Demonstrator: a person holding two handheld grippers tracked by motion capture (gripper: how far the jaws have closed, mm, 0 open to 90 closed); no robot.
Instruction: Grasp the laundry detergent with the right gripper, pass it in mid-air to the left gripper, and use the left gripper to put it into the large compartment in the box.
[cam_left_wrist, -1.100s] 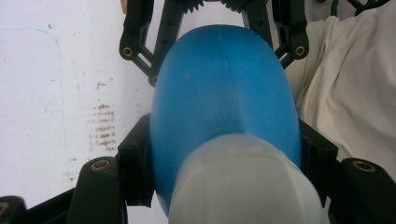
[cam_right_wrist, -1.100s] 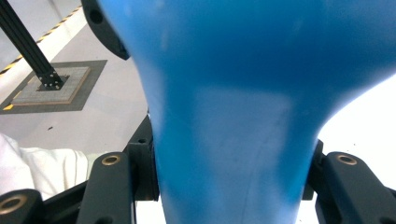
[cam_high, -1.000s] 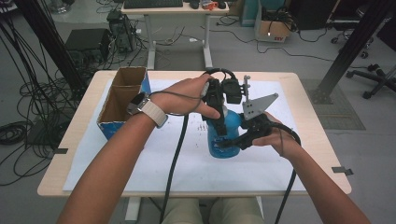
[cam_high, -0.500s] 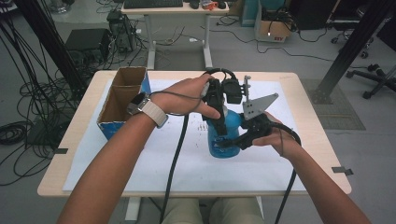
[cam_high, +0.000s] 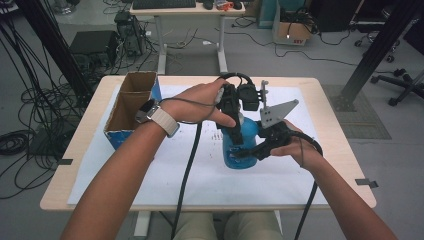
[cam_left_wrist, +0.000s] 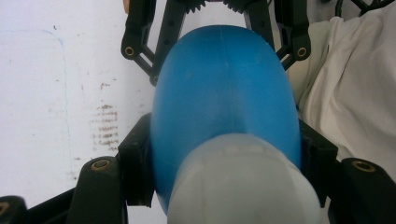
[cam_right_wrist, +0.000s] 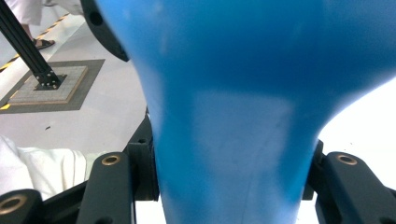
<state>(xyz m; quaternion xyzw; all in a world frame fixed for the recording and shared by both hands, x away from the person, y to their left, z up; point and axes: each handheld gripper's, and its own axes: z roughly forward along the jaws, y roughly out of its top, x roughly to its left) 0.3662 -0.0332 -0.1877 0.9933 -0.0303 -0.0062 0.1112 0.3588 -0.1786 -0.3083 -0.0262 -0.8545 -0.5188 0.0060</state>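
A blue plastic bottle (cam_high: 239, 146) with a whitish cap (cam_left_wrist: 243, 182) stands mid-table on the white sheet. My left gripper (cam_high: 234, 120) comes down from above and is shut on the bottle's upper part, just under the cap; in the left gripper view its jaws press both sides of the blue bottle (cam_left_wrist: 224, 107). My right gripper (cam_high: 254, 150) comes in from the right and is shut on the lower body. The right gripper view has the blue bottle (cam_right_wrist: 233, 116) clamped between its two jaws. The right gripper's far jaws also appear behind the bottle in the left gripper view.
An open cardboard box (cam_high: 131, 107) with a blue front sits at the table's left. A white paper sheet (cam_high: 190, 170) covers most of the wooden table (cam_high: 345, 165) and carries brown smudges (cam_left_wrist: 105, 126). Cables trail from both grippers toward the near edge.
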